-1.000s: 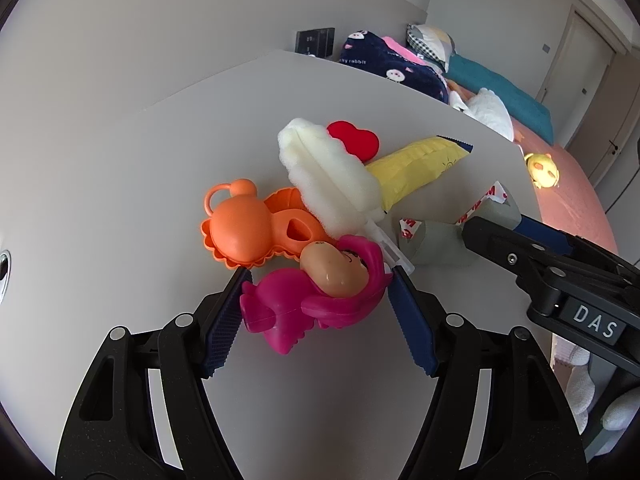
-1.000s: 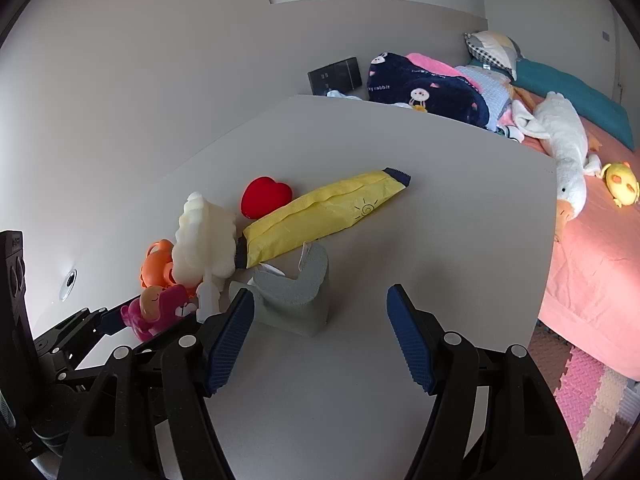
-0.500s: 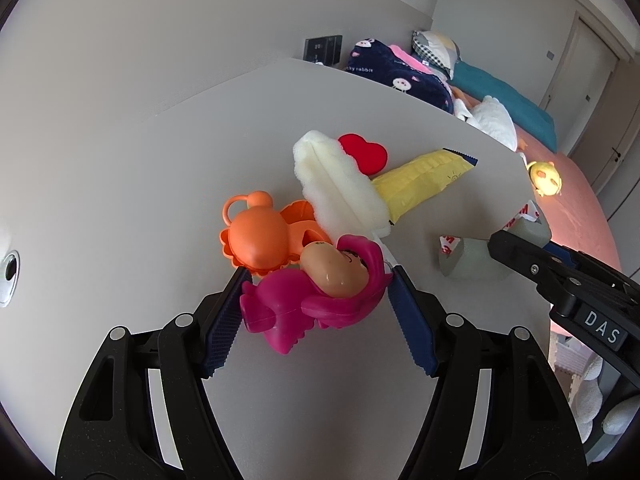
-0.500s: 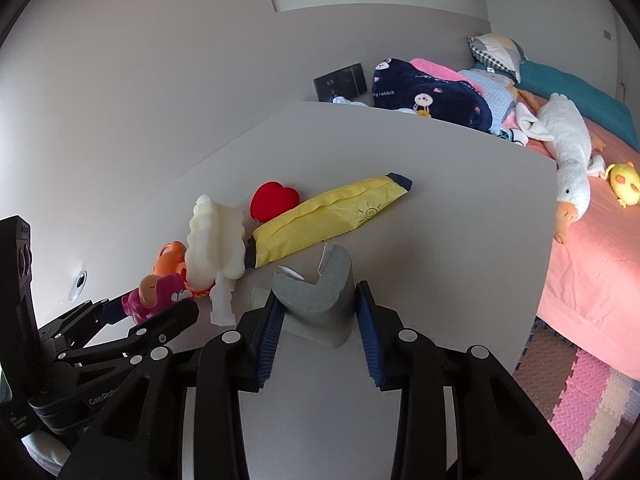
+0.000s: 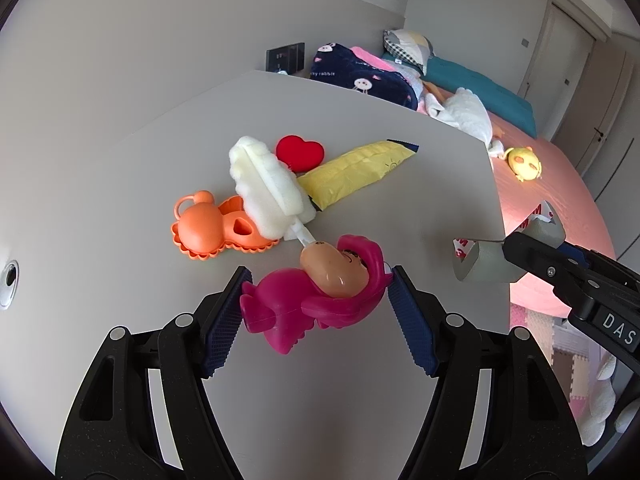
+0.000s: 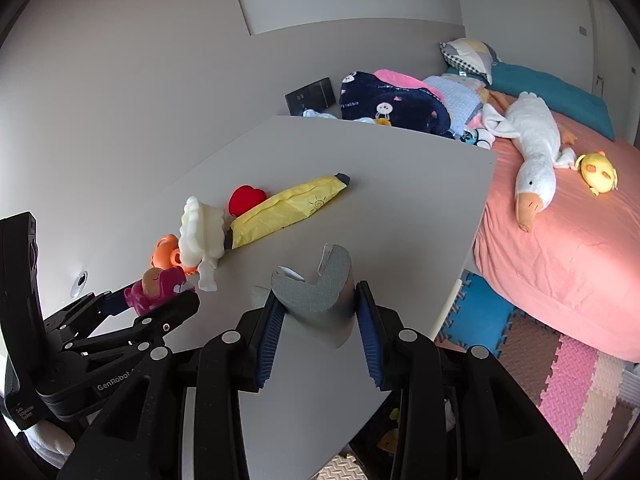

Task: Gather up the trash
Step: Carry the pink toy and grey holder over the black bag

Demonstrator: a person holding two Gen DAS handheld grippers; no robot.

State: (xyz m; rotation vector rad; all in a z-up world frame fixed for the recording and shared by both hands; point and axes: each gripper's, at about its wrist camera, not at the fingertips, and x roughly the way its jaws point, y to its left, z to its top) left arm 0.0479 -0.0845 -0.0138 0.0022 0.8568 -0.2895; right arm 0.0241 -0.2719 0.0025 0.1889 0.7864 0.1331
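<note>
Left gripper (image 5: pixel 316 300) clamps the pink doll (image 5: pixel 320 292) above the worktop (image 5: pixel 120 200) near its front edge. Right gripper (image 6: pixel 316 312) clamps the grey foam piece (image 6: pixel 320 296) near the right edge. Maintain both grips; lift clear. Remaining: one orange toy (image 5: pixel 208 228), one white brush (image 5: pixel 264 188), one red heart (image 5: pixel 300 152), one yellow pouch (image 5: pixel 352 172).

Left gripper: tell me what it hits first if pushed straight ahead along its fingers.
Holding the pink doll, the left gripper would likely meet the white sponge brush handle first; depth is uncertain.
</note>
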